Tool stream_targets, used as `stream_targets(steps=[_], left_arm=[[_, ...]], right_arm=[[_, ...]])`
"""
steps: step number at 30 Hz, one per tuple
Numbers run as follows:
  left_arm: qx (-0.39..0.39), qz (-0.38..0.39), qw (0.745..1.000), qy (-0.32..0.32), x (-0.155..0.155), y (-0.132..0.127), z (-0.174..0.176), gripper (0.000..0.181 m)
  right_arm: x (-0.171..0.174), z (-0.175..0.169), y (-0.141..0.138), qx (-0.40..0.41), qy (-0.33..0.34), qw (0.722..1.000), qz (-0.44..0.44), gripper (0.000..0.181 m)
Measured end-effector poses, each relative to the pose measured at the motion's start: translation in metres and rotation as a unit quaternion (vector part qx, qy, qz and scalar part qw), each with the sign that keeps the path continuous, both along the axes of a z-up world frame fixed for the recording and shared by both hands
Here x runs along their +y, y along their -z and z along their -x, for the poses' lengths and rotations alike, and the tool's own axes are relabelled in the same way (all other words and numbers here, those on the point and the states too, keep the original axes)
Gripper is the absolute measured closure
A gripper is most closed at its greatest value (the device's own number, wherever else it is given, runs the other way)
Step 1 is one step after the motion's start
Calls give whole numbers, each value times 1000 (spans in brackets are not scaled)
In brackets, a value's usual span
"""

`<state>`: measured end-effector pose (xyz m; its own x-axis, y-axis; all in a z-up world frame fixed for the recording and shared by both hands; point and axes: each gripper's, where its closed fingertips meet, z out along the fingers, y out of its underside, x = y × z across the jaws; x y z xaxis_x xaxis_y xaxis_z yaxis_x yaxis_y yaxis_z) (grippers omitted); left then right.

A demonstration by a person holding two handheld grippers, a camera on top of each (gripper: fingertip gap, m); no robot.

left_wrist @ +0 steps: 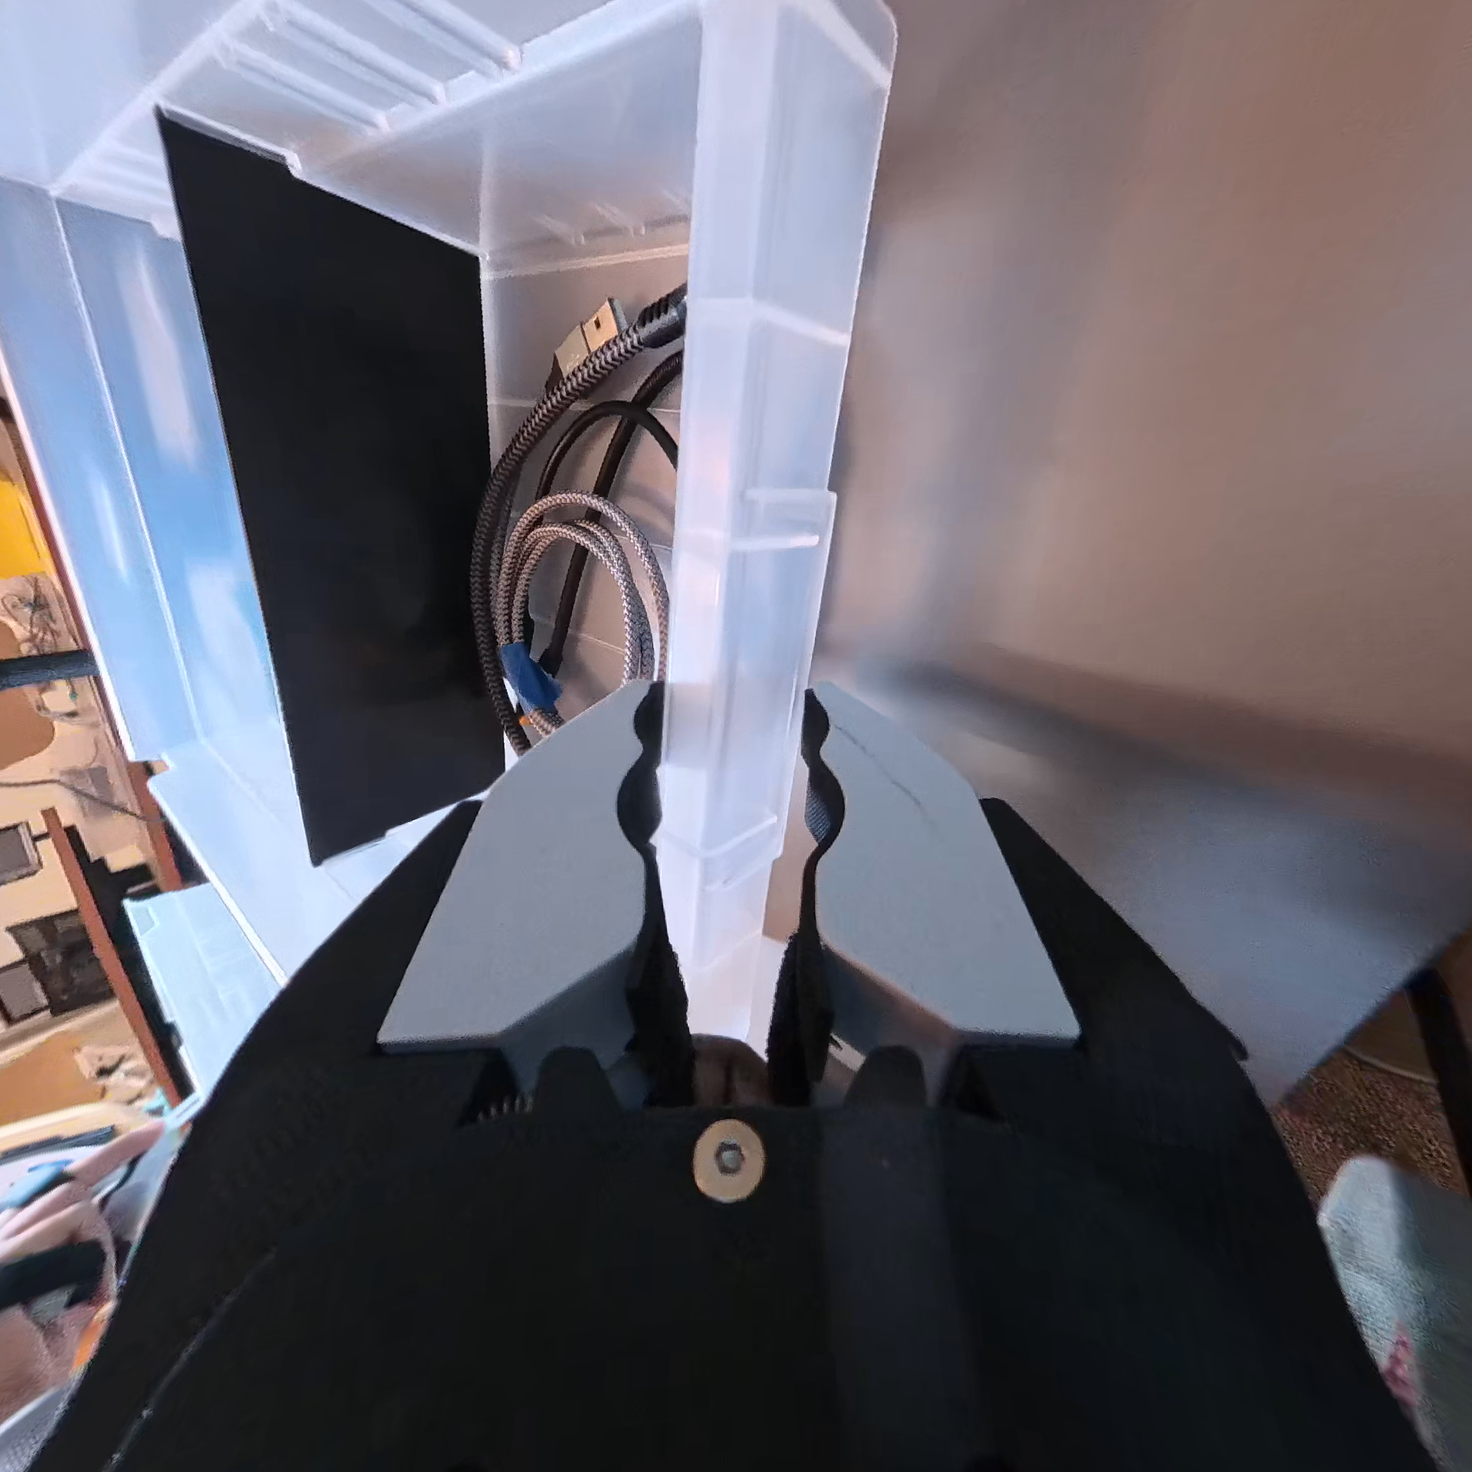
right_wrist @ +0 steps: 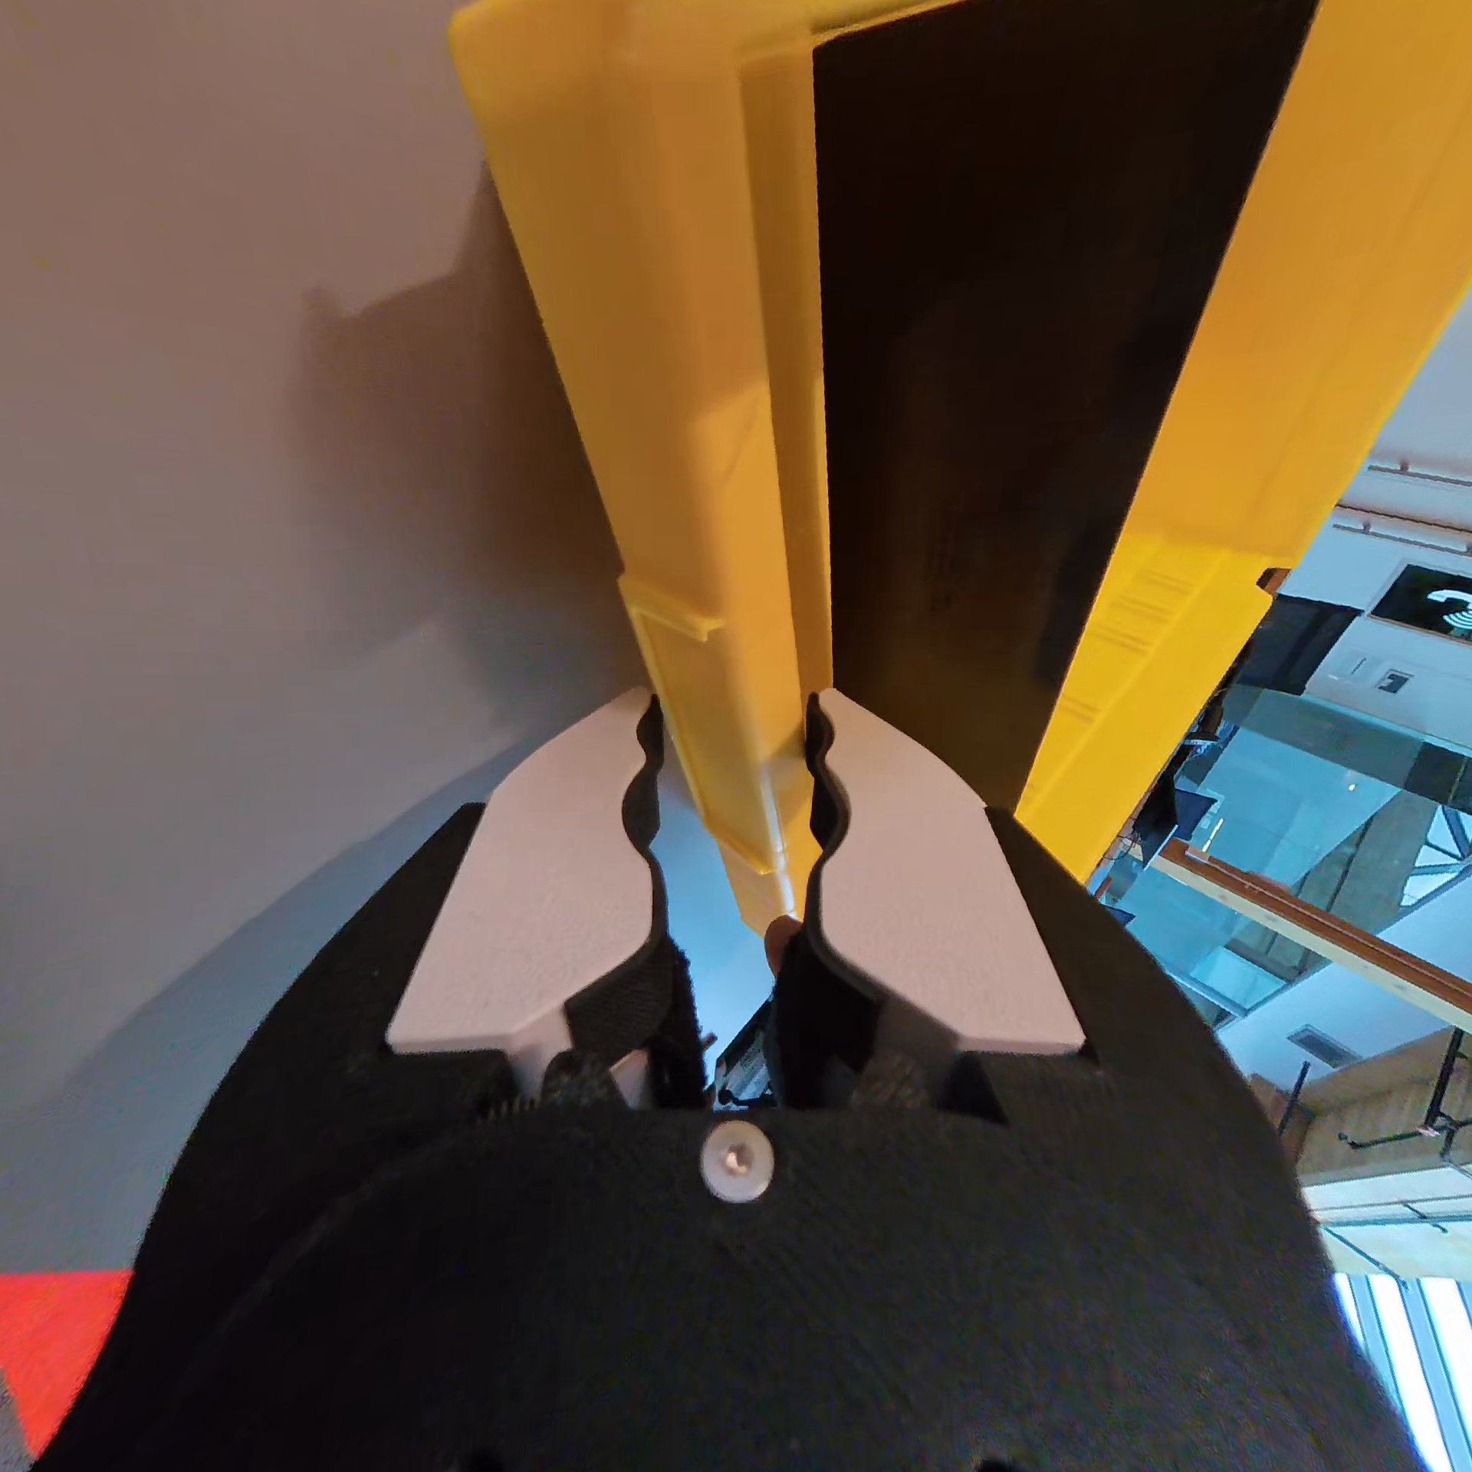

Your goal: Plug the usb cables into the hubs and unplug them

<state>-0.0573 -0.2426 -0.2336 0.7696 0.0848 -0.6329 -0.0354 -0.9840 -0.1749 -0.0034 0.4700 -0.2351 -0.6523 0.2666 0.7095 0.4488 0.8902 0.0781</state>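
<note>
My left gripper [left_wrist: 729, 701] is shut on the side wall of a clear plastic bin [left_wrist: 765, 398]. Inside the bin lie several coiled braided USB cables [left_wrist: 557, 542], one bound with blue tape [left_wrist: 530, 677], and a metal USB plug [left_wrist: 585, 334] near the far end. A flat black panel [left_wrist: 334, 478] fills the rest of the bin. My right gripper [right_wrist: 733, 705] is shut on the side wall of a yellow plastic bin [right_wrist: 661, 358], which holds another flat black panel [right_wrist: 996, 319]. No hub ports show in either view.
A grey table surface lies beside the clear bin [left_wrist: 1155, 398] and beside the yellow bin [right_wrist: 239, 398]. A person's hand [left_wrist: 48, 1203] shows at the lower left. A red patch [right_wrist: 56, 1346] lies at the bottom left. A glass railing [right_wrist: 1314, 796] is beyond the yellow bin. My hands' fingertips stand some 70 centimetres from each other.
</note>
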Motion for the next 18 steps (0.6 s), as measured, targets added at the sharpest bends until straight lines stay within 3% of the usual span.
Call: stream_targets(steps=[12, 15, 18], left_arm=[[-37, -22, 999, -28, -19, 1, -23, 146], [-72, -96, 990, -68, -12, -9, -28, 123], [-108, -250, 958, -92, 10, -49, -28, 98]], right_arm=[[2, -10, 1, -7, -3, 1000, 22, 146], [-8, -13, -10, 15, -1, 996, 94, 140], [-35, -15, -42, 73, -30, 971, 227, 134]])
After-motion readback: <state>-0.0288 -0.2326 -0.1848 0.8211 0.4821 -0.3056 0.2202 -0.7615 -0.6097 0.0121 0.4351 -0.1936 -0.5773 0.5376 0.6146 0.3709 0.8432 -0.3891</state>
